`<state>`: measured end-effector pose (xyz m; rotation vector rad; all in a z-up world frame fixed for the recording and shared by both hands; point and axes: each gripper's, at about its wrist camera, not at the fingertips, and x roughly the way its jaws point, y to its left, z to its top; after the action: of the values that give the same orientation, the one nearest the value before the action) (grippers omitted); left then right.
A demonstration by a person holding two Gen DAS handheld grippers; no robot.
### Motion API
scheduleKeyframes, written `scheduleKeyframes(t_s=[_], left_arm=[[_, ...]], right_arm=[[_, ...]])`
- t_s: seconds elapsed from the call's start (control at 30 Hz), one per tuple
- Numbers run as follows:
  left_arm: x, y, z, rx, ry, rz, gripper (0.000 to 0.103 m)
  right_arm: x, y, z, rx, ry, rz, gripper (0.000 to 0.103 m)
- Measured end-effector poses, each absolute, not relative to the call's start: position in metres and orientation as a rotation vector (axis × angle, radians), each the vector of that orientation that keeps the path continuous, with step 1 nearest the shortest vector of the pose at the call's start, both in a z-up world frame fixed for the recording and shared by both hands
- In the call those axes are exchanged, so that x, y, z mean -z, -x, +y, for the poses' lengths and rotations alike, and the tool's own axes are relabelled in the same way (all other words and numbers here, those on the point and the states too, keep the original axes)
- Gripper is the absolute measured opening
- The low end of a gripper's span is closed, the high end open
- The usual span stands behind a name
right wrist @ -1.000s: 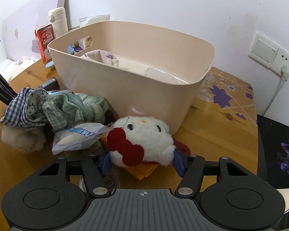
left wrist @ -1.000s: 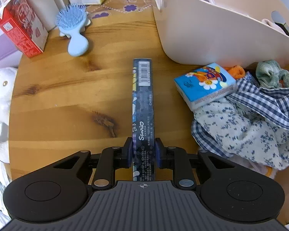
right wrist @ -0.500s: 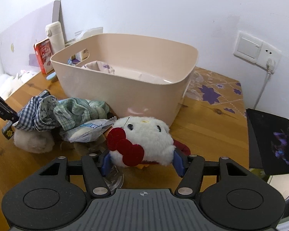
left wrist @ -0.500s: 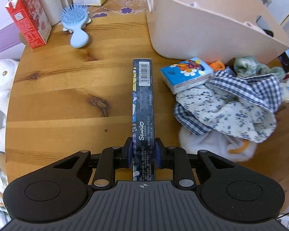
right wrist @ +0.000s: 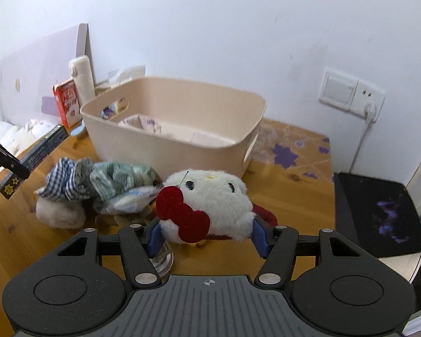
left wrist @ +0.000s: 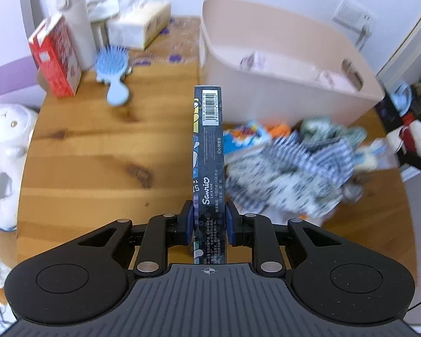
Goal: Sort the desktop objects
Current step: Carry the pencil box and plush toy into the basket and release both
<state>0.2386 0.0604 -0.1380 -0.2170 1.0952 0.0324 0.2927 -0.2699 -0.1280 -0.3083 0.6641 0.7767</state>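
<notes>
My left gripper (left wrist: 209, 226) is shut on a long dark box (left wrist: 209, 151) with a barcode, held lifted above the wooden table (left wrist: 98, 151); it also shows in the right wrist view (right wrist: 35, 156). My right gripper (right wrist: 207, 237) is shut on a white plush toy with a red bow (right wrist: 207, 196), held above the table. A beige plastic basket (right wrist: 182, 129) stands behind it, with cloth inside; it shows in the left wrist view (left wrist: 280, 84) too. A pile of checked and floral clothes (left wrist: 289, 174) lies in front of the basket.
A red carton (left wrist: 56, 59), a white flask (left wrist: 70, 19), a tissue box (left wrist: 137, 25) and a blue hairbrush (left wrist: 112, 70) stand at the table's far left. A white plush (left wrist: 5, 146) lies off the left edge. A dark pad (right wrist: 379, 213) lies right.
Both grippers have risen and pulled back, each keeping its object. The basket and the clothes pile now look farther away and lower in both views.
</notes>
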Motion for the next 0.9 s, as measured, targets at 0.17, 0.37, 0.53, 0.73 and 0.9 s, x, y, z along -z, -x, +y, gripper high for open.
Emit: scheduleKeyframes(t_s=[0.17,0.37,0.53,0.73,0.9], left_arm=[[0.111,-0.246,0.055,-0.016,0.223,1.027,0.023],[0.086,-0.259,0.057,-0.02,0.218,0.973,0.023],[0.071,-0.276,0.059,-0.035,0.195,0.937,0.023],[0.054,-0.306,0.053,-0.032,0.151,0.894,0.023],[0.047,-0.334,0.043,-0.031,0.134,0.875,0.023]], right_arm=[[0.109,-0.292,-0.271,-0.782,0.307,0.601,0.058],[0.093,-0.302,-0.265,-0.782,0.311,0.54,0.059],[0.087,-0.315,-0.258,-0.785,0.317,0.513,0.059],[0.082,-0.328,-0.246,-0.805,0.33,0.487,0.059],[0.079,-0.34,-0.233,-0.828,0.353,0.463,0.059]])
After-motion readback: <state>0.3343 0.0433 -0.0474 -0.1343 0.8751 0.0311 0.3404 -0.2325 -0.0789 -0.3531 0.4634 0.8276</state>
